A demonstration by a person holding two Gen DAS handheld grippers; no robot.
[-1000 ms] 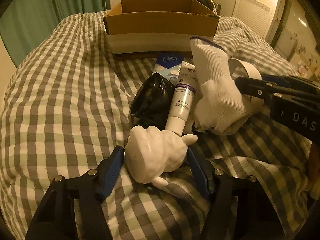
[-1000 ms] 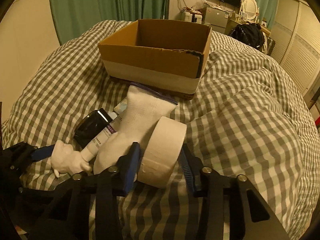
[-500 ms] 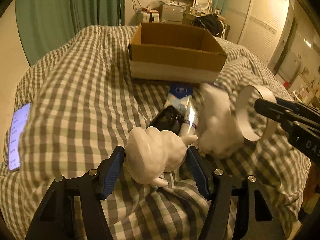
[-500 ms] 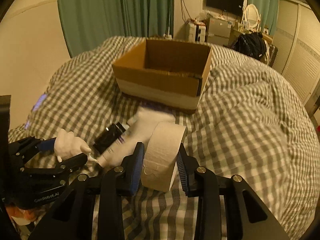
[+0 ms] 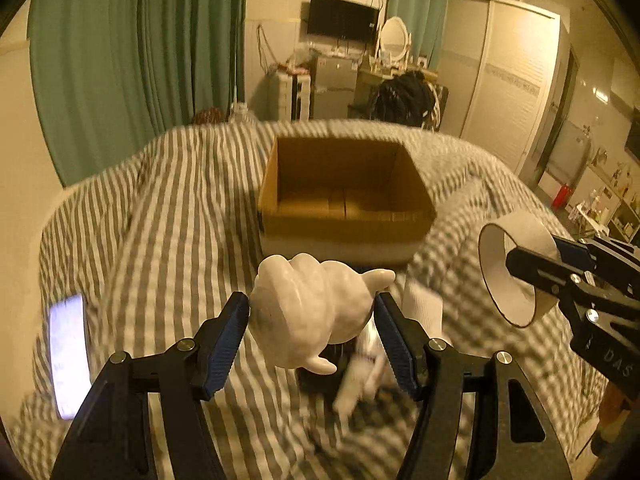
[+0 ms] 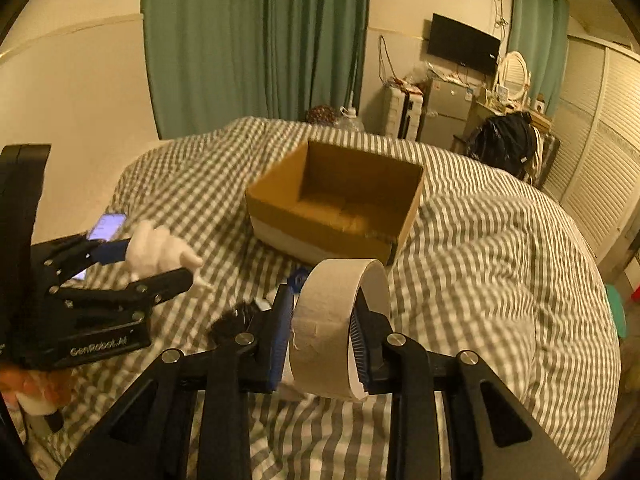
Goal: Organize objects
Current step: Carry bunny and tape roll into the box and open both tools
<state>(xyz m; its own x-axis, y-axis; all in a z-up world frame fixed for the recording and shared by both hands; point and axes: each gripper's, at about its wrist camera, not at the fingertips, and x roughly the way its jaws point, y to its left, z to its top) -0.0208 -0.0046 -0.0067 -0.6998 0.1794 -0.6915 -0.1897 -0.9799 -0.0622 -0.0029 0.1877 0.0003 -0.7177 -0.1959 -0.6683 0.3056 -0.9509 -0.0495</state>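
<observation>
Readable text: "GenRobot.AI" on the left gripper [image 6: 160, 258] body in the right wrist view, "DAS" on the right gripper [image 5: 532, 268] body in the left wrist view. Nothing else legible; the leftover items on the bed are blurred

Left gripper clenched on a white figurine [image 5: 310, 314], blue pads pressing both flanks, held in the air above the checked bedspread [image 5: 160, 240] and short of the near wall of the cardboard box [image 5: 344, 196]

Right gripper clamped on a roll of tape [image 6: 340, 328], pads on its two flat sides, also off the bed and just short of the box's near corner

Box sits mid-bed, top open, inside shows only bare cardboard, pale band along the lower outer wall. Open air above the rim from both sides

On the bed below the grippers: a white sock [image 5: 422, 310], a dark round item [image 6: 236, 320] and a small blue pack [image 6: 298, 280], all blurred. A lit phone [image 5: 68, 356] lies near the left edge of the bed, well apart from the box

Wide bare bedspread to the right of the box
</observation>
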